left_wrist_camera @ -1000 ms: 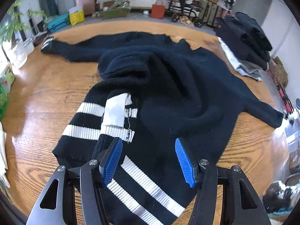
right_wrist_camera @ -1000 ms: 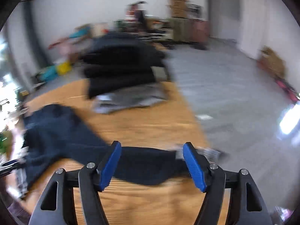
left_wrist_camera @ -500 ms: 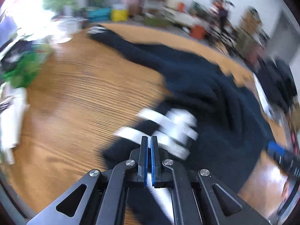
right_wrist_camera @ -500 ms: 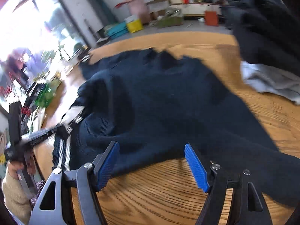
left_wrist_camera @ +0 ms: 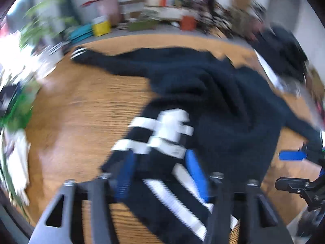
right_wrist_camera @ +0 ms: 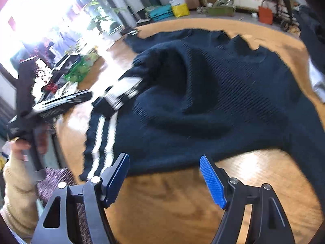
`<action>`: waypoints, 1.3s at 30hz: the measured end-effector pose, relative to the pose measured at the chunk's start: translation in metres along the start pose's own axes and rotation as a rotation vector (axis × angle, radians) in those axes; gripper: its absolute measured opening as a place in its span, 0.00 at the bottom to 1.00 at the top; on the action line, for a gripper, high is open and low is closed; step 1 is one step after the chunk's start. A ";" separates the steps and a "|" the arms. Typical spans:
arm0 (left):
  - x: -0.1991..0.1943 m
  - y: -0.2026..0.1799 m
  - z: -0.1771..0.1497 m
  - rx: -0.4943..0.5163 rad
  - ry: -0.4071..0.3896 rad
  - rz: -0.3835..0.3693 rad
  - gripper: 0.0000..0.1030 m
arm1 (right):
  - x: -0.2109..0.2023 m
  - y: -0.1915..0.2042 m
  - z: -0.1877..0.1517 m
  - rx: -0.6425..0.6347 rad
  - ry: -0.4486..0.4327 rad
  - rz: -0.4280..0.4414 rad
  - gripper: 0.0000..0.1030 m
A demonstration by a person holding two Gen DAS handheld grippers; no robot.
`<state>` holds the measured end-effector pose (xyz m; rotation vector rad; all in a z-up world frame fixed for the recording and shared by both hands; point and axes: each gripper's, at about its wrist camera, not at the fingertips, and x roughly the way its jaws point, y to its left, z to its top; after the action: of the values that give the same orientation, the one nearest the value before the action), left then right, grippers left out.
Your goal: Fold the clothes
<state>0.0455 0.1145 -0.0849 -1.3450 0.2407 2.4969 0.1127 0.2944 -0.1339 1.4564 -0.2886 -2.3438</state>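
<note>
Both wrist views look low and close across the sweater [left_wrist_camera: 213, 101], from its striped hem and its side.

A round wooden table [right_wrist_camera: 172, 199] stands on grey floor [right_wrist_camera: 245, 18] — boxes and bags [right_wrist_camera: 179, 8] crowd the white far wall, bright window [right_wrist_camera: 40, 10] beside leafy plants [right_wrist_camera: 101, 18].

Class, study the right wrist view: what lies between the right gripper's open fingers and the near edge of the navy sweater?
In the right wrist view, only bare wooden table separates the right gripper from the navy sweater; its hem edge lies just beyond the fingertips.
</note>
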 end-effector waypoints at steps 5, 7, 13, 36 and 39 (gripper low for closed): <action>0.028 -0.011 0.007 0.021 0.059 0.071 0.61 | 0.005 0.004 -0.007 0.009 0.021 0.023 0.74; 0.031 -0.004 0.005 -0.022 0.068 0.088 0.57 | 0.007 0.006 -0.010 0.012 0.029 0.033 0.74; 0.028 0.031 0.008 -0.181 0.045 0.052 0.13 | 0.014 0.012 -0.006 0.032 0.037 0.066 0.74; -0.011 0.125 -0.023 -0.405 0.013 0.159 0.13 | 0.047 0.063 -0.021 -0.044 0.133 0.105 0.62; -0.016 0.125 -0.027 -0.413 0.007 0.134 0.13 | 0.055 0.065 -0.011 -0.016 0.128 0.080 0.49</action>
<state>0.0331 -0.0134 -0.0851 -1.5301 -0.2045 2.7590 0.1138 0.2132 -0.1605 1.5504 -0.2880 -2.1746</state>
